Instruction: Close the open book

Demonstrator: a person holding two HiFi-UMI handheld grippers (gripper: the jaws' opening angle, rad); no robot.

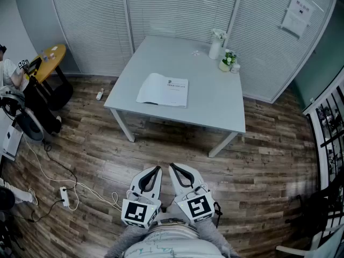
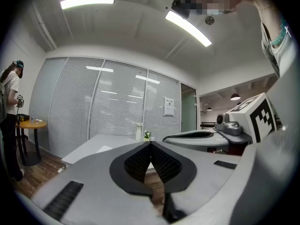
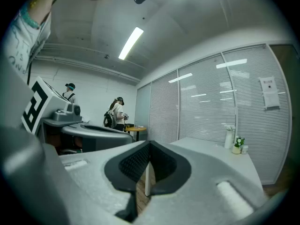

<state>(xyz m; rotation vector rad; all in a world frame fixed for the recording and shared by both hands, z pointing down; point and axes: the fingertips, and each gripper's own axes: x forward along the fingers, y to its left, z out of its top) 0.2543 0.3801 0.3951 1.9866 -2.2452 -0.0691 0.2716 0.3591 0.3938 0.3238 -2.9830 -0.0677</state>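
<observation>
Closing not started. I'm holding left tool (image 1: 158, 170) and right tool (image 1: 172, 168) fully shut, both empty. Book (image 1: 163, 90) lying open on table (image 1: 215, 112), well ahead of them.

White table (image 1: 215, 109): book (image 1: 163, 90) near front edge; bottle (image 1: 215, 48), potted plant (image 1: 228, 61) far corner.

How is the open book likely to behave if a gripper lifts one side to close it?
The book looks thin and one page bows, so it will probably flop rather than stay stiff. It looks light and lies on a smooth table, so a push may slide it.
</observation>
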